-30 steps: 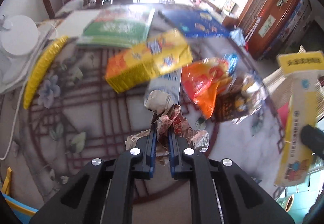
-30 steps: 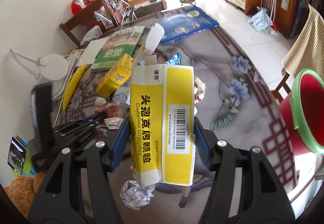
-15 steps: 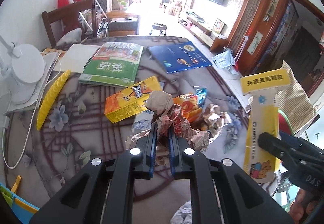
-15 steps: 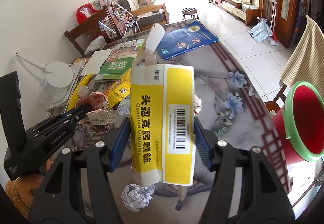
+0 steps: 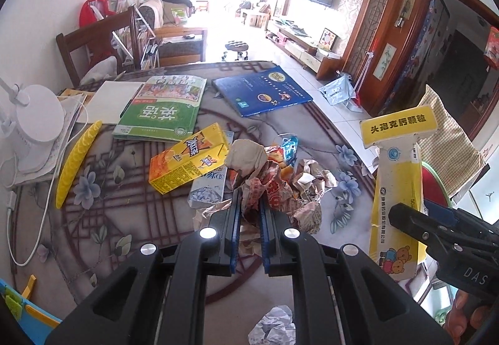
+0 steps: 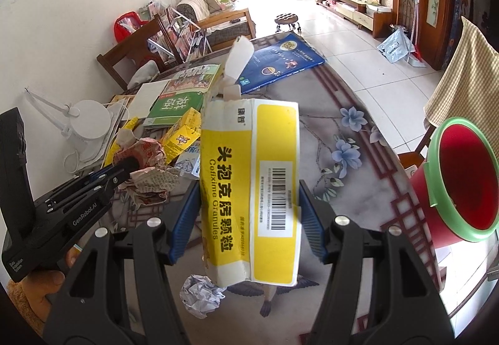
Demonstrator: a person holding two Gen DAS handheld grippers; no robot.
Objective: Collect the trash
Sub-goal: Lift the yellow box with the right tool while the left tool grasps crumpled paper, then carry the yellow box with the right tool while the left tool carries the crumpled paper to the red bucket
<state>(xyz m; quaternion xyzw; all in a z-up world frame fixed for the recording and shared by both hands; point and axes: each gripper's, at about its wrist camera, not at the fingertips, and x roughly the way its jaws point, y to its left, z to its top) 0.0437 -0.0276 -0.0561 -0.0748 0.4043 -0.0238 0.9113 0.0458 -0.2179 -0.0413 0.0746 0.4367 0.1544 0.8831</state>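
The left gripper [image 5: 249, 214] has its fingers clenched on a crumpled red-and-white wrapper [image 5: 265, 186], held clear above the surface [image 5: 124, 220]. The right gripper [image 6: 246, 214] grasps a yellow medicine box [image 6: 249, 189] upright between its blue fingers [image 6: 184, 220] — torn flap at the top. More trash lies on the surface: a yellow drink carton [image 5: 187, 161], snack packets and a white paper ball [image 6: 199, 295]. A red bin with a green rim [image 6: 461, 179] stands just off the surface's edge, to the right.

Green book [image 5: 160, 114] beside blue book [image 5: 262, 89]; white lamp [image 5: 34, 123] nearby
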